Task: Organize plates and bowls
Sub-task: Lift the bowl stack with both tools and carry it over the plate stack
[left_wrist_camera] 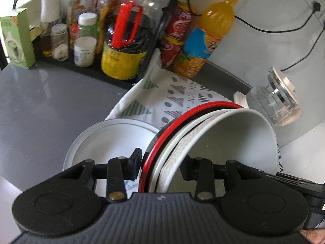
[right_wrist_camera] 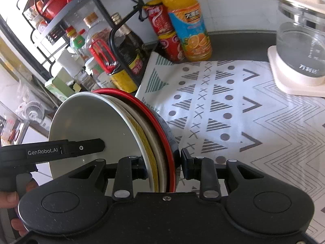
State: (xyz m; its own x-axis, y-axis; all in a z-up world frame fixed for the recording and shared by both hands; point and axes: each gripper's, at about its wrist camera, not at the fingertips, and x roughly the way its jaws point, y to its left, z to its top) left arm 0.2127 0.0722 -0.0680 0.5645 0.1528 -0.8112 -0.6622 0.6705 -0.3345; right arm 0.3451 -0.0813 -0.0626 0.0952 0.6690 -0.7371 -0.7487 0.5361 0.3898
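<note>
A nested stack of bowls (left_wrist_camera: 233,138) is held tilted on edge above the counter: a black bowl with a red rim (left_wrist_camera: 203,106) outermost, then white and patterned ones, and a plain white bowl innermost. My left gripper (left_wrist_camera: 161,165) is shut on the stack's rim. My right gripper (right_wrist_camera: 163,165) is shut on the opposite side of the same stack of bowls (right_wrist_camera: 91,122). One finger of the left gripper (right_wrist_camera: 81,148) lies inside the white bowl in the right wrist view. A white plate (left_wrist_camera: 113,140) rests on the counter, below and left of the stack.
A patterned mat (right_wrist_camera: 243,111) covers the counter on the right. A glass kettle (right_wrist_camera: 300,46) stands on its base at the far right. An orange juice bottle (right_wrist_camera: 186,20), red cans (right_wrist_camera: 170,40) and a black rack (left_wrist_camera: 50,60) of bottles and jars line the back wall.
</note>
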